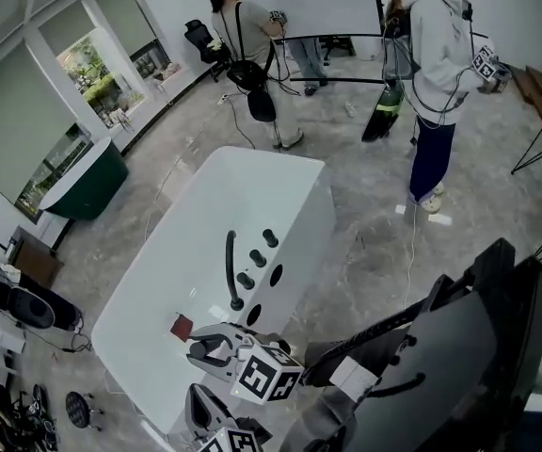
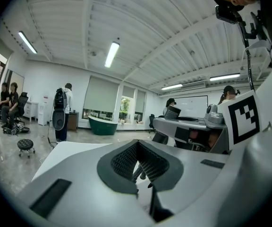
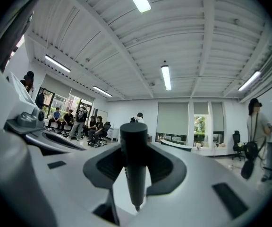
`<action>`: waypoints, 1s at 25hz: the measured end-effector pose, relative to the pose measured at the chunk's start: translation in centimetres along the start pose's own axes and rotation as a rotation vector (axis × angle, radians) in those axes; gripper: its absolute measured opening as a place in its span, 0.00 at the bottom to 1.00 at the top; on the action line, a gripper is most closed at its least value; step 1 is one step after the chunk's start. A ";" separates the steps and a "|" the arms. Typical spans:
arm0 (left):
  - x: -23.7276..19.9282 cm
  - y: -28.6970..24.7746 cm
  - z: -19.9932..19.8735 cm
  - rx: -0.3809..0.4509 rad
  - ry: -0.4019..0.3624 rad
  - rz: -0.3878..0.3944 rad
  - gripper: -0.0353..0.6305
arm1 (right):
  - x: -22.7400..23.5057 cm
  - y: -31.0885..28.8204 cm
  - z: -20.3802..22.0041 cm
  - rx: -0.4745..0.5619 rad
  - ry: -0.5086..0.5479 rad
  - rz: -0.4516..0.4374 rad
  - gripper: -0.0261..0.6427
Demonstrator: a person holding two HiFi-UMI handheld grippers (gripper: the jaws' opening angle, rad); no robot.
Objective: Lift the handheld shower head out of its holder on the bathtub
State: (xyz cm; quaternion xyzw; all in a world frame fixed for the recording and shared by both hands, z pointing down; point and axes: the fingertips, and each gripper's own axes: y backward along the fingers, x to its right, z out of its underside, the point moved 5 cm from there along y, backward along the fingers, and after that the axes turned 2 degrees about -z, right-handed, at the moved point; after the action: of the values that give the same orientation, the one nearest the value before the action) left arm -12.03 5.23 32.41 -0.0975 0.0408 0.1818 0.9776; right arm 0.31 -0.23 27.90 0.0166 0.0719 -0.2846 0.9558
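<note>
A slim black rod-shaped shower head (image 3: 135, 174) stands upright between the jaws of my right gripper (image 3: 134, 150). The dark pads lie against both its sides, and its flat top rises above the fingertips. In the head view the right gripper (image 1: 210, 349) hovers over the near end of the white bathtub (image 1: 252, 186), pointing left. A long curved black fitting (image 1: 231, 266) and several black knobs (image 1: 257, 257) sit on the tub deck just beyond. My left gripper (image 1: 199, 405) (image 2: 137, 145) is lower and nearer to me, its pad tips meeting with nothing held.
A small maroon square (image 1: 182, 326) lies on the tub by the right gripper. Two people (image 1: 252, 55) (image 1: 436, 73) stand beyond the tub. A dark green tub (image 1: 87, 188) sits by the windows, clutter lines the left wall, and a dark bulky shape (image 1: 478, 347) fills the lower right.
</note>
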 end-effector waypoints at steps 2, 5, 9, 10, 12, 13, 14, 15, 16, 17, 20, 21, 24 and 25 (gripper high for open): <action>0.8 0.8 0.0 0.004 0.003 0.015 0.06 | -0.2 0.5 -0.3 0.002 0.002 0.007 0.24; 2.1 2.2 0.0 0.011 0.006 0.036 0.06 | -0.9 2.6 -0.6 0.001 0.002 0.014 0.24; 5.2 4.5 0.4 0.034 -0.005 0.051 0.06 | -1.4 8.6 0.7 0.005 0.006 0.018 0.24; 6.0 5.2 0.3 0.045 -0.012 0.047 0.06 | -1.4 9.9 0.7 0.012 0.009 0.018 0.24; 6.1 6.2 -0.4 0.066 -0.024 0.028 0.06 | -1.8 10.2 -0.3 0.053 0.019 0.004 0.24; 5.6 6.0 -1.1 0.073 -0.029 0.020 0.06 | -1.8 9.4 -0.9 0.070 0.018 -0.002 0.24; 4.7 5.3 -1.9 0.080 -0.035 0.019 0.06 | -1.7 8.3 -1.2 0.071 0.012 0.002 0.24; 3.8 4.3 -2.7 0.088 -0.042 0.023 0.06 | -1.4 7.0 -1.3 0.058 0.005 0.011 0.24; 2.7 3.3 -3.3 0.094 -0.049 0.026 0.06 | -1.2 5.7 -1.3 0.034 0.002 0.017 0.24; 1.6 2.7 -3.7 0.097 -0.053 0.023 0.06 | -1.4 4.5 -1.2 0.011 0.003 0.014 0.24; -1.2 2.4 -3.6 0.094 -0.047 0.005 0.06 | -3.1 1.7 -1.1 0.012 -0.009 -0.015 0.24; -1.7 2.3 -3.3 0.091 -0.044 0.001 0.06 | -3.5 1.2 -0.9 0.013 -0.010 -0.022 0.24; -2.4 1.9 -2.3 0.085 -0.039 -0.018 0.06 | -3.7 0.5 0.3 -0.001 -0.007 -0.043 0.24; -2.5 1.6 -2.2 0.087 -0.040 -0.021 0.06 | -3.6 0.3 0.5 -0.003 -0.006 -0.045 0.24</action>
State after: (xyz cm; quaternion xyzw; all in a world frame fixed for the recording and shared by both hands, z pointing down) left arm -15.06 5.40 30.30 -0.0519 0.0281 0.1714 0.9834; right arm -2.44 1.92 28.92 0.0129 0.0697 -0.3060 0.9494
